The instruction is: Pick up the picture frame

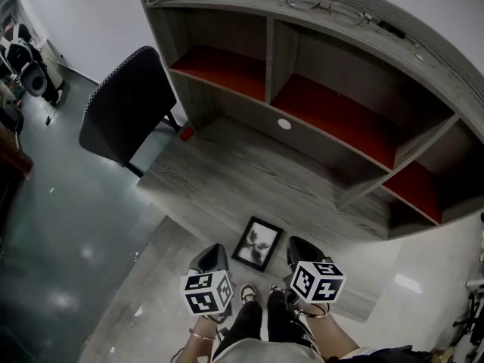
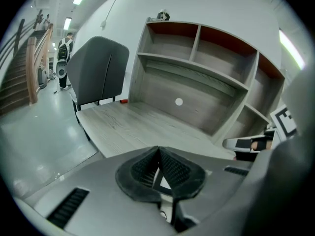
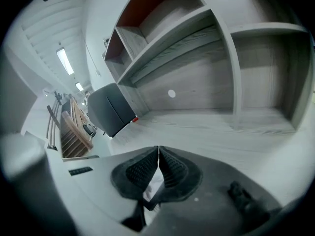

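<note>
Both of my tools are closed. In the left gripper view, the left gripper (image 2: pixel 158 150) has its ribbed black pads meeting at the tips with nothing clamped between them. The right gripper view shows the right gripper (image 3: pixel 158 150) the same, with its tips touching and nothing held.

From the head view, the left gripper (image 1: pixel 214 252) and right gripper (image 1: pixel 298 246) sit side by side and point away from me. The small black-framed picture frame with a dark flower-like print (image 1: pixel 257 243) lies between them, a little ahead of their tips and untouched by either. It rests near the front edge of the grey wood-grain desk top (image 1: pixel 227 169), turned slightly askew to that edge.

Beyond both tips the desk runs back to a grey wooden shelf unit with red-lined compartments (image 1: pixel 333 112). A small white round spot (image 1: pixel 284 124) on its back panel is almost straight ahead of the left tool. Well off to the left gripper's left stands a black fabric-backed chair (image 1: pixel 125 104), with a small red object (image 1: pixel 186 132) just beside it at the desk's far corner. Behind and below the tools I can see dark trouser legs (image 1: pixel 265 320) and one light shoe (image 1: pixel 248 293) on the pale floor.
</note>
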{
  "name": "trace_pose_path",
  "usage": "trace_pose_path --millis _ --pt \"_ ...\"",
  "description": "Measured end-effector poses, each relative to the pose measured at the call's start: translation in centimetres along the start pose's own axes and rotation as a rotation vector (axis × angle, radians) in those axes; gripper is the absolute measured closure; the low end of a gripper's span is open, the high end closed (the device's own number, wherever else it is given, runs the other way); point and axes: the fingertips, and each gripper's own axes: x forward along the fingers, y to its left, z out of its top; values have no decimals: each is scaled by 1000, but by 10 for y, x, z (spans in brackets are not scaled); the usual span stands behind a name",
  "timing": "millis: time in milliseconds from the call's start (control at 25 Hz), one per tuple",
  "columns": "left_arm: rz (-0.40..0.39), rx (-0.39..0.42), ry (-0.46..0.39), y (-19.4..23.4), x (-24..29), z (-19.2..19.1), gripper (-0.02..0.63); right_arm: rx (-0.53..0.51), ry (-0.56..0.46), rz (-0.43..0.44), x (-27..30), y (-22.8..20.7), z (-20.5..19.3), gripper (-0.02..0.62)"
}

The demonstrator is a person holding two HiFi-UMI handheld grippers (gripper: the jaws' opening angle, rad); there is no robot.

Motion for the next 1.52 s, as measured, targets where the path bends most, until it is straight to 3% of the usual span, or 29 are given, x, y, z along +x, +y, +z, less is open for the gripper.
trace_pose_path --millis 480,760,1120,1520 --pt "25 -99 116 21 27 -70 592 11 164 -28 22 -19 -69 563" --pt "14 -101 162 22 36 -93 592 11 210 -34 35 -26 -89 563" --pt "-5 -127 174 23 35 -96 592 10 220 -35 37 -22 -91 563" --pt "-83 -70 191 12 45 -90 591 25 215 -45 38 -27 -91 563"
